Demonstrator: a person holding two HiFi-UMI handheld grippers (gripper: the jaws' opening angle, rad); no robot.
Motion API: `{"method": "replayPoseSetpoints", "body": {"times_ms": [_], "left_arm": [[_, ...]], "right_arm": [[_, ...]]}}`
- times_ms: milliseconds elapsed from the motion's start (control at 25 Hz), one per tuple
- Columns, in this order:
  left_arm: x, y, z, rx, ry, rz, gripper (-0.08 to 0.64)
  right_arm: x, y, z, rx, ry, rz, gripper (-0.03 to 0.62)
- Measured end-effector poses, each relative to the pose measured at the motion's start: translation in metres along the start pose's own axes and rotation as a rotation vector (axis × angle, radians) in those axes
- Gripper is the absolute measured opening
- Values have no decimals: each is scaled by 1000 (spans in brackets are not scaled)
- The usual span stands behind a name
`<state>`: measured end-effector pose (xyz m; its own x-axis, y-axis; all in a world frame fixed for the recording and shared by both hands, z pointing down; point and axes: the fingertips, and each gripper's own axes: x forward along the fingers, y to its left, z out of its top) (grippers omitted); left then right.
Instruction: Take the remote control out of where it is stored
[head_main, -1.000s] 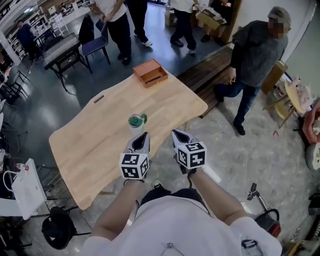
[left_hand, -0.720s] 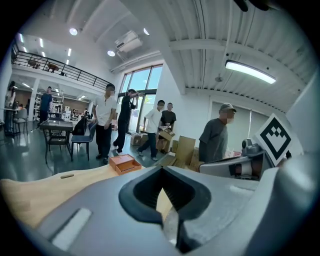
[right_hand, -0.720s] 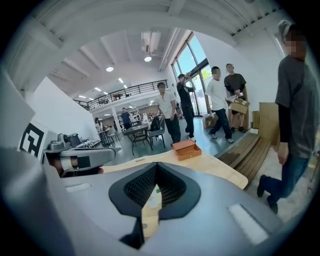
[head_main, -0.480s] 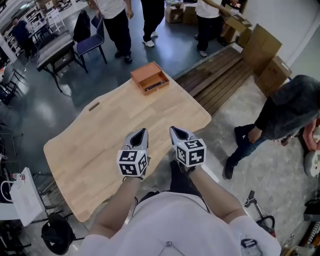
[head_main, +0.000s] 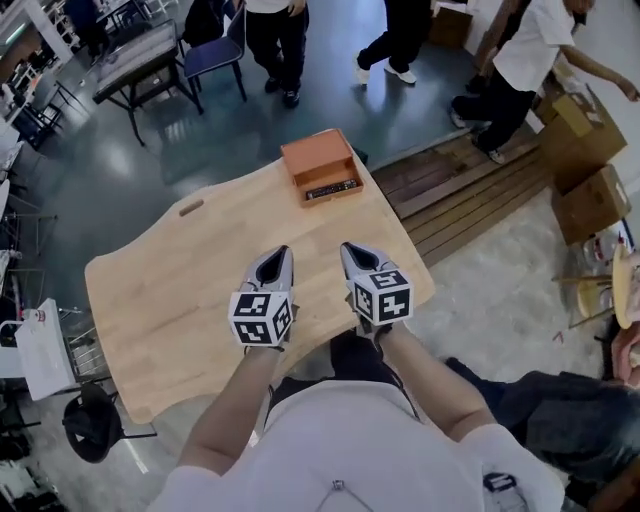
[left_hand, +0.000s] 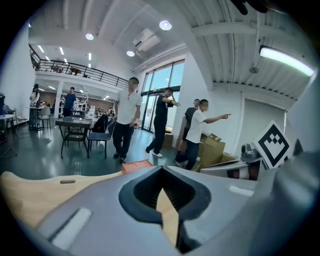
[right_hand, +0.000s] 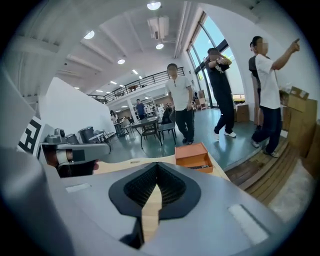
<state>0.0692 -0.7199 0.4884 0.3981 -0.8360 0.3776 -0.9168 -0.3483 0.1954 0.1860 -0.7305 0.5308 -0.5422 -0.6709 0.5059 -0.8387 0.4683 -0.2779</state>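
The person is holding the left gripper (head_main: 277, 262) and the right gripper (head_main: 357, 256) side by side over the near part of the wooden table (head_main: 170, 290). Both are pointing toward the far side. In the left gripper view, the left gripper (left_hand: 161, 172) is squeezing its jaws together at the tips, with nothing between them. In the right gripper view, the right gripper (right_hand: 157, 169) is doing the same, clenched and gripping nothing.

An orange box (head_main: 318, 155) is sitting open at the far edge of the table, well apart from both grippers. The remote control (head_main: 333, 187) is lying inside the box, along its near side. It is dark and thin. The right gripper view is also showing the orange box (right_hand: 192, 152), with the remote control (right_hand: 201, 165) as a dark strip in it.

Past the table, some people (head_main: 275, 30) are standing on the shiny gray floor (head_main: 150, 150). A chair (head_main: 215, 55) is standing near them. On the right, wooden planks (head_main: 470, 190) are lying on the ground, with cardboard boxes (head_main: 585, 150) beside them.
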Motion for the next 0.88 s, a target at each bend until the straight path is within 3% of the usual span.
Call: {"method": "replayPoseSetpoints", "body": {"times_ms": [360,680,880], "left_arm": [[77,24,7,-44,59,100,1],[108,49,-2,-74,89,95,1],[113,62,-13,-116,100,95,1]], "right_arm": [[81,-72,26,6,80,68,28],[130,-97,31,-18,126,58,28],[173,-118,29,-114,189,69,28]]}}
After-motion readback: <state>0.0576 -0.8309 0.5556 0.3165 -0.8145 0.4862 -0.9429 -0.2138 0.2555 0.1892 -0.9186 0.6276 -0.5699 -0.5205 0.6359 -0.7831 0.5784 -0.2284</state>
